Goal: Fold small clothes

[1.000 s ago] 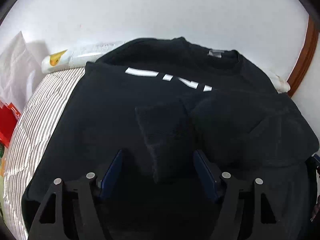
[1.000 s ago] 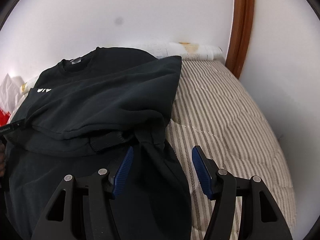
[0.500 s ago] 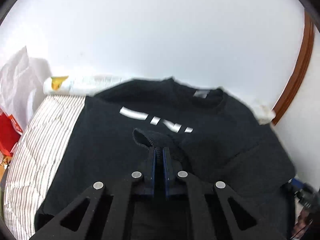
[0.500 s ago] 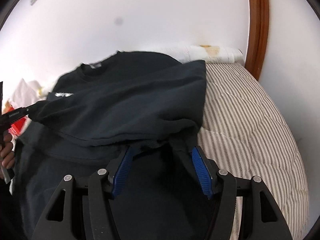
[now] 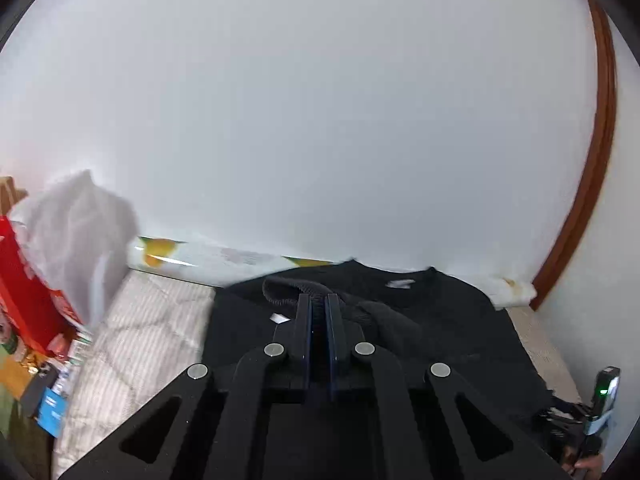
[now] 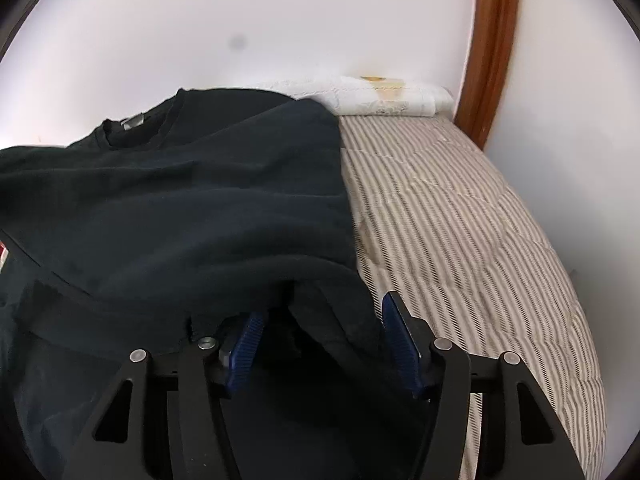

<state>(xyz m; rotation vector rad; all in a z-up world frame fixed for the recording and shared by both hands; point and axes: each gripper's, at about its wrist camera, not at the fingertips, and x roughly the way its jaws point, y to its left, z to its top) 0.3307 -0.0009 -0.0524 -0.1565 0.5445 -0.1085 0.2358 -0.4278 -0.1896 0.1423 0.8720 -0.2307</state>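
Observation:
A black sweatshirt [image 5: 440,332] lies on a striped mattress [image 5: 132,328], its collar toward the wall. My left gripper [image 5: 319,300] is shut on the ribbed cuff of a sleeve [image 5: 288,288] and holds it up over the chest. In the right wrist view the sweatshirt [image 6: 180,208] fills the left half. My right gripper [image 6: 320,316] is open, its blue pads on either side of a fold of the black fabric near the right edge of the garment. The right gripper also shows in the left wrist view [image 5: 600,404] at the far right.
A white wall runs behind the bed. A rolled white cloth [image 6: 384,96] lies along the wall. A brown wooden frame [image 6: 492,40] stands at the right. A red box [image 5: 24,280] and a white plastic bag [image 5: 76,224] sit to the left of the mattress [image 6: 460,220].
My left gripper closed on the sleeve cuff and lifted it toward the collar. My right gripper moved forward over the fabric fold and stayed open.

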